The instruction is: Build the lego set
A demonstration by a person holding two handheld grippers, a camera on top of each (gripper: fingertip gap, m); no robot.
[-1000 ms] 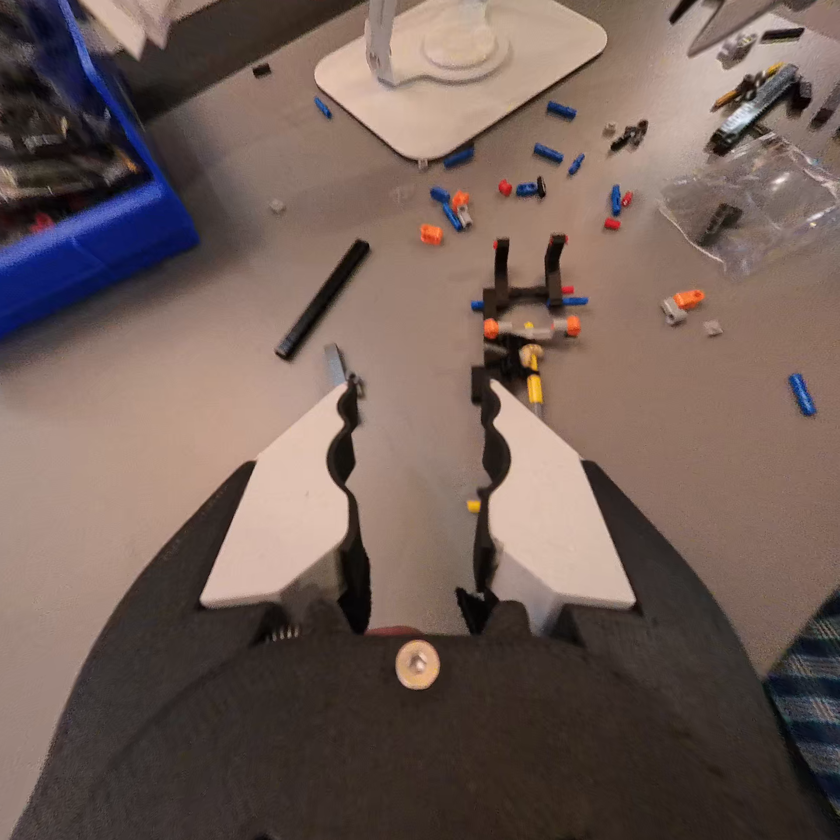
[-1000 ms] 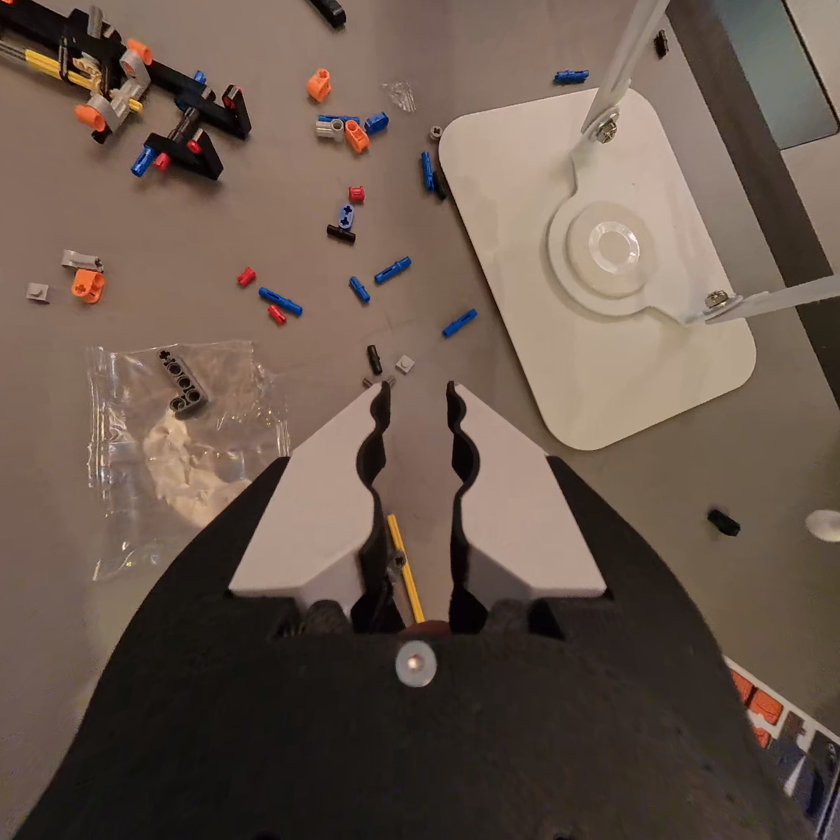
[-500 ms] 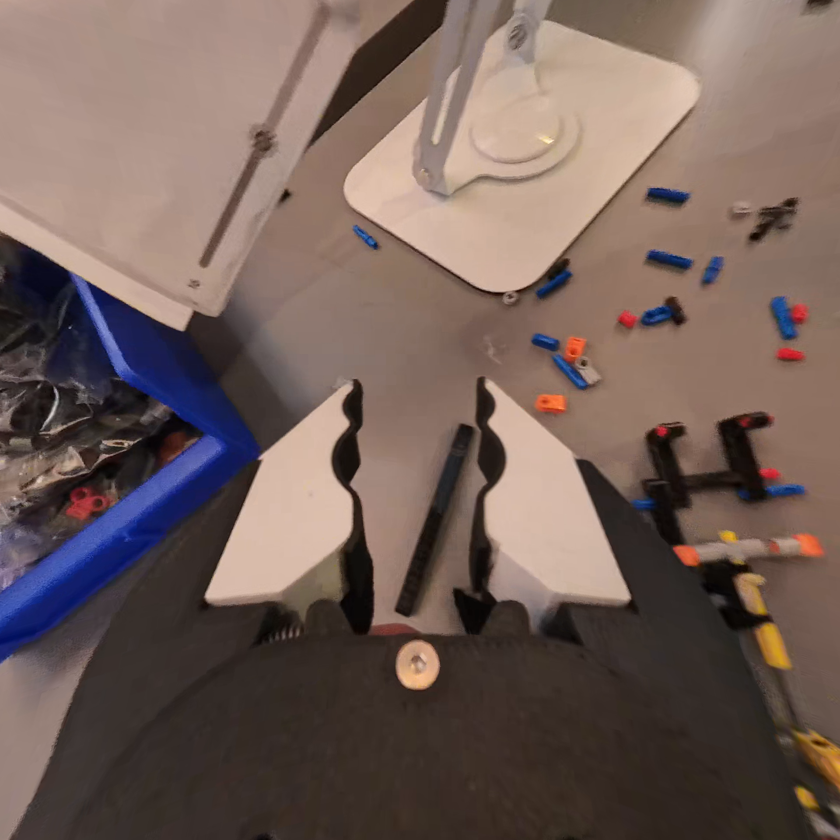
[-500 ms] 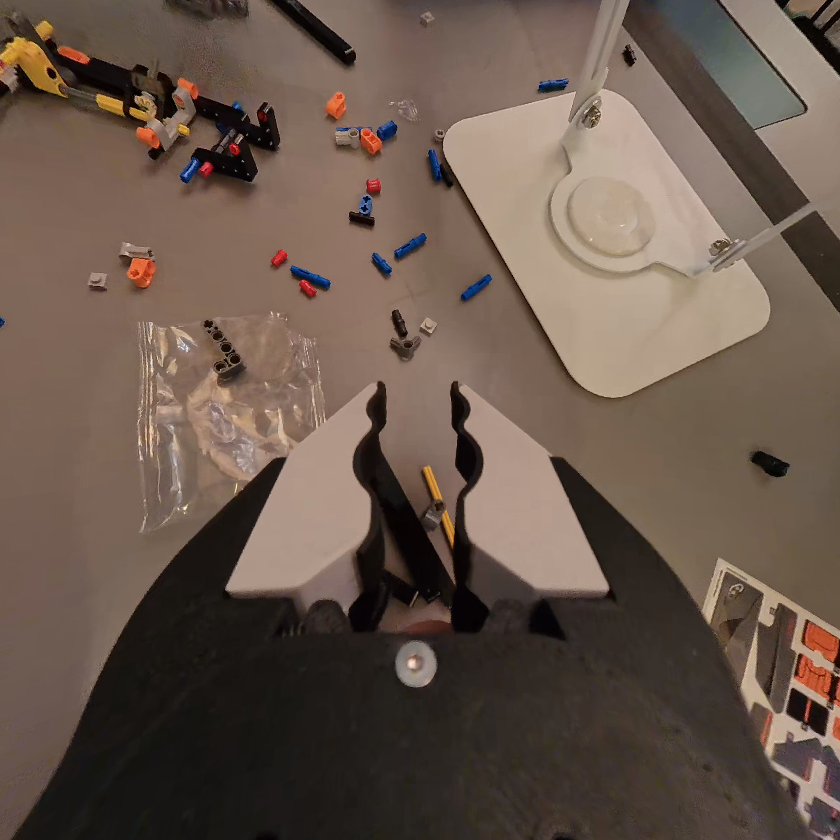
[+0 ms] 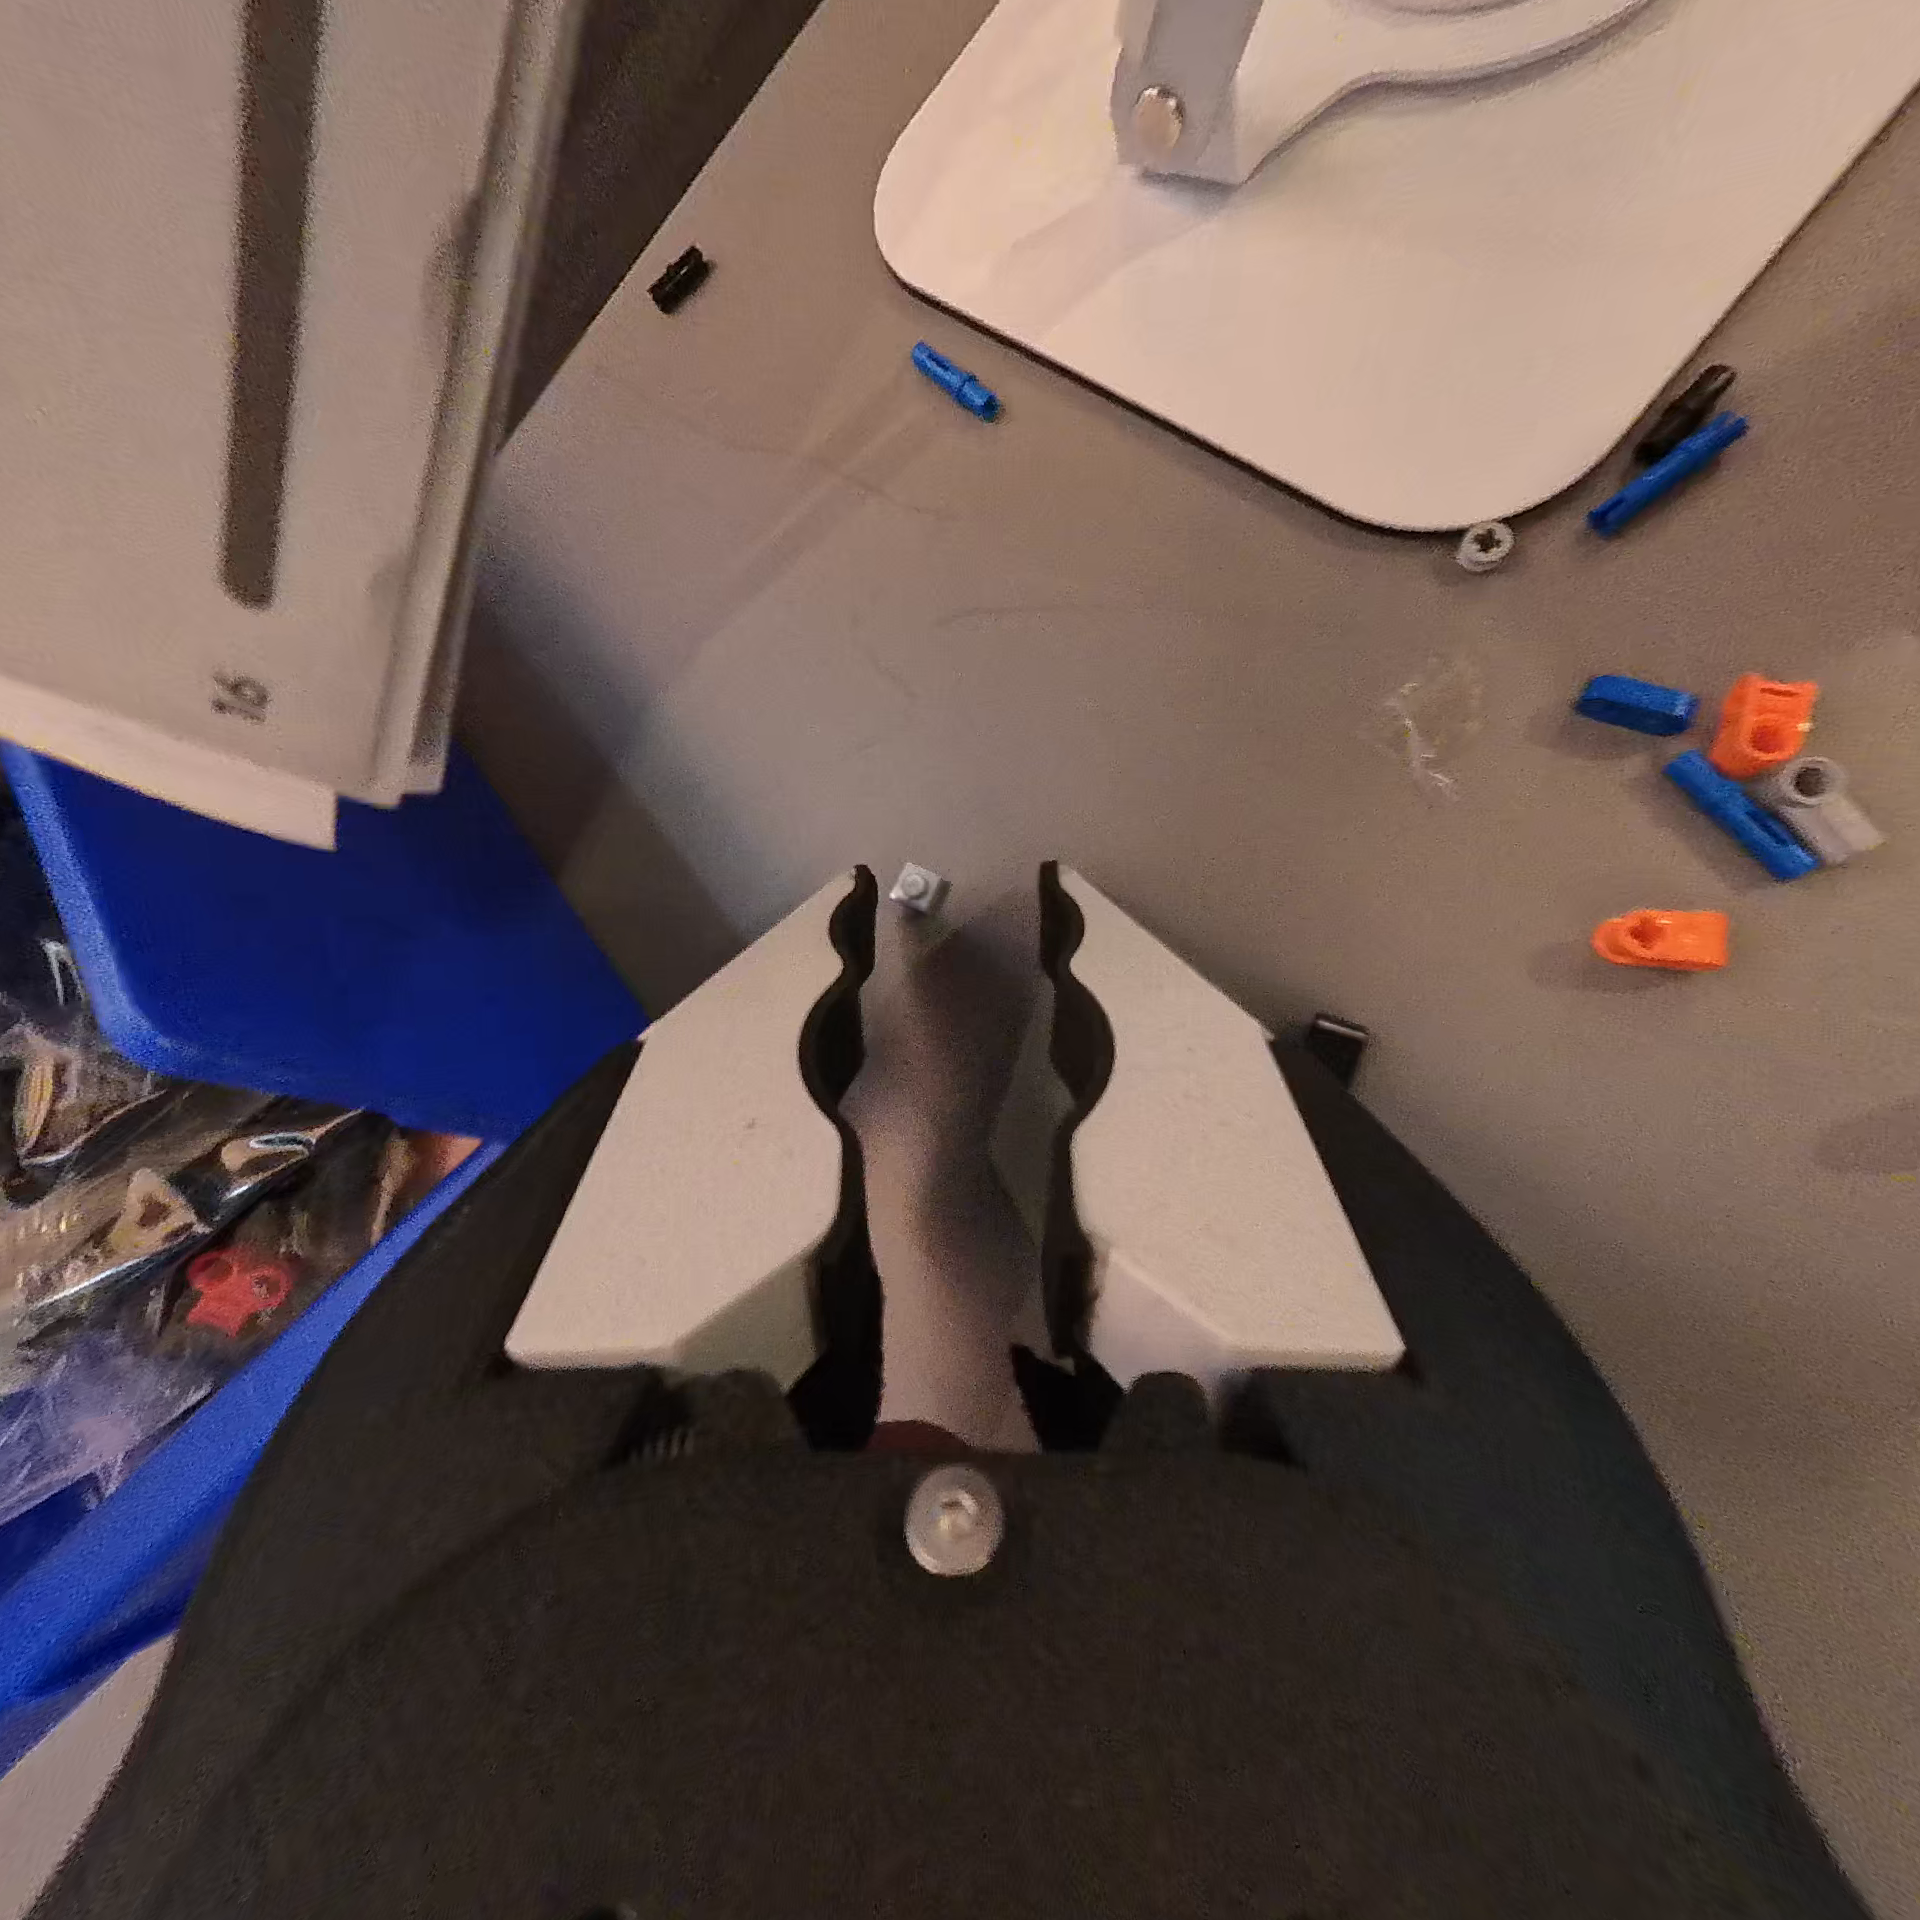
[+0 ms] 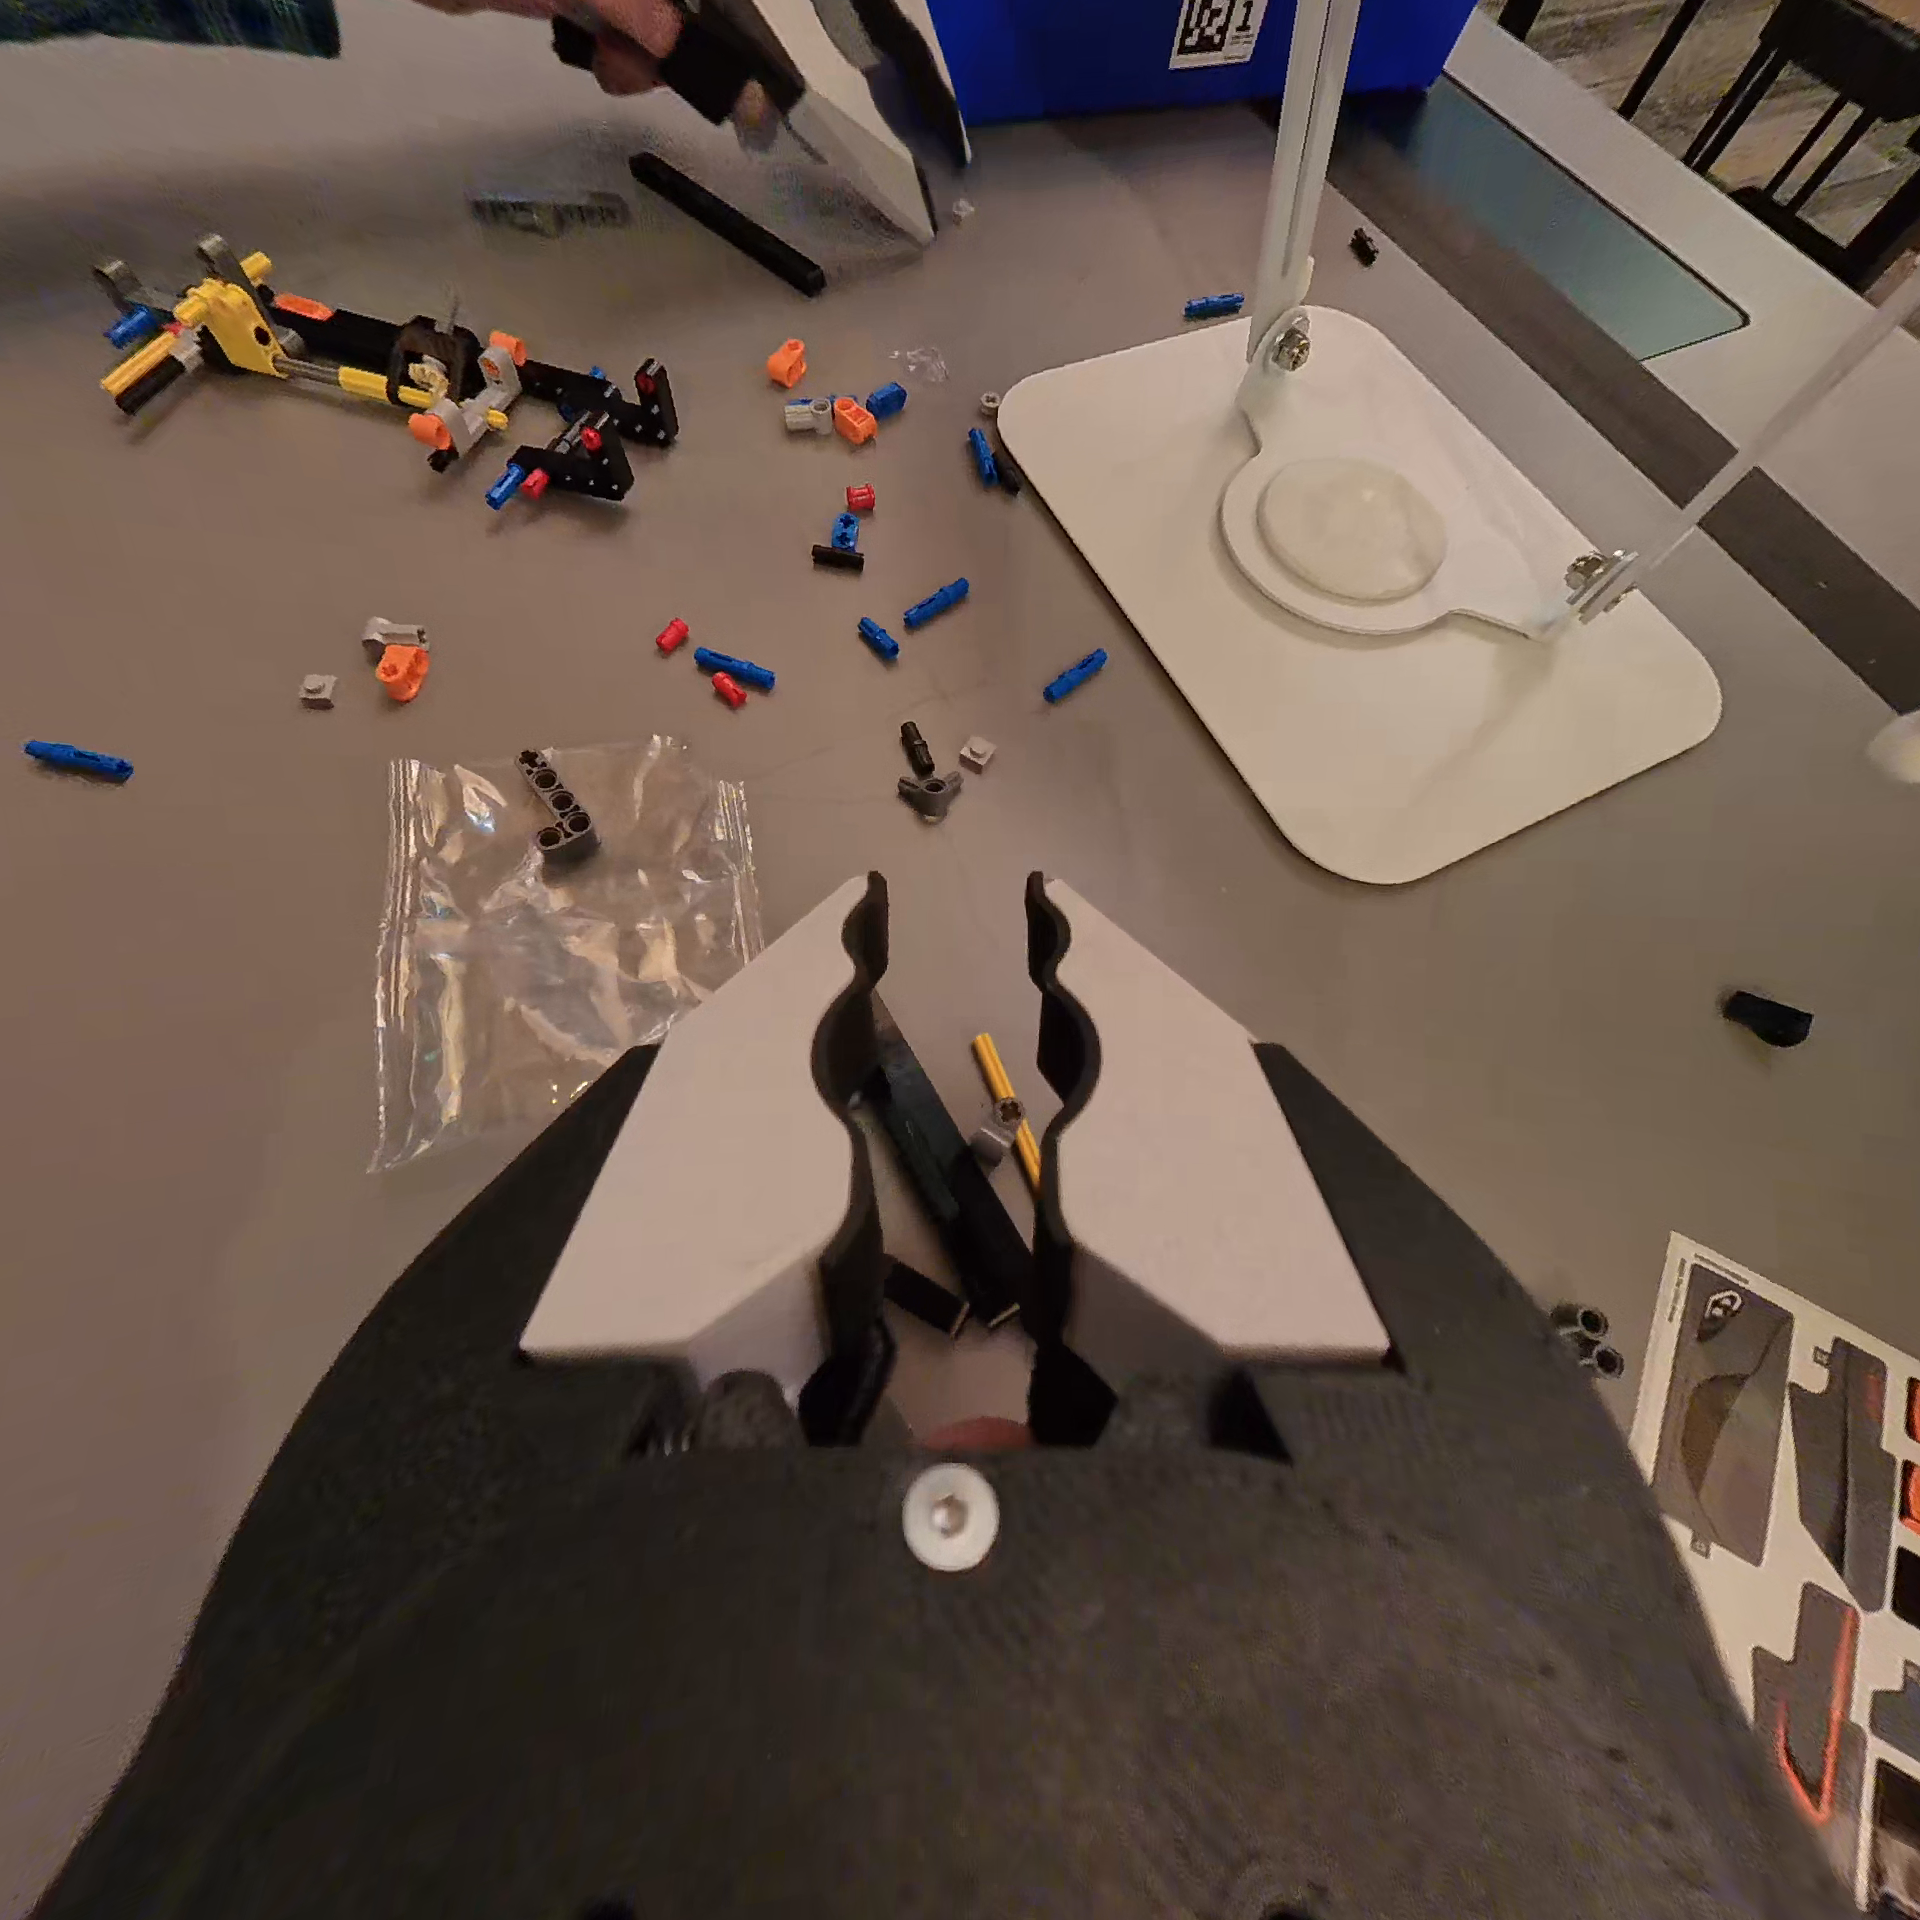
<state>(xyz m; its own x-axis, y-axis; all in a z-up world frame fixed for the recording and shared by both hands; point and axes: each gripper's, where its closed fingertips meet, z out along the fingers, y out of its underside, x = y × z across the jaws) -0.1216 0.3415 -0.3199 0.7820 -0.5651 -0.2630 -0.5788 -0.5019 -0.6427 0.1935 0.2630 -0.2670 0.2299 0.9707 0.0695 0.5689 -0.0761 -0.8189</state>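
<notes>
Lying on the grey table, the half-built lego model sat far left among loose pins. Both grippers, left gripper above a small grey stud piece and right gripper, were spread apart, holding nothing.

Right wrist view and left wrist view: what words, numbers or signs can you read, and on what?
White label on the blue bin: a square code and a figure, which I don't quote.
Sticker sheet, lower right: print too small to read.
White panel, left wrist view: one small mark, blurred.
Nothing else bears writing.
</notes>
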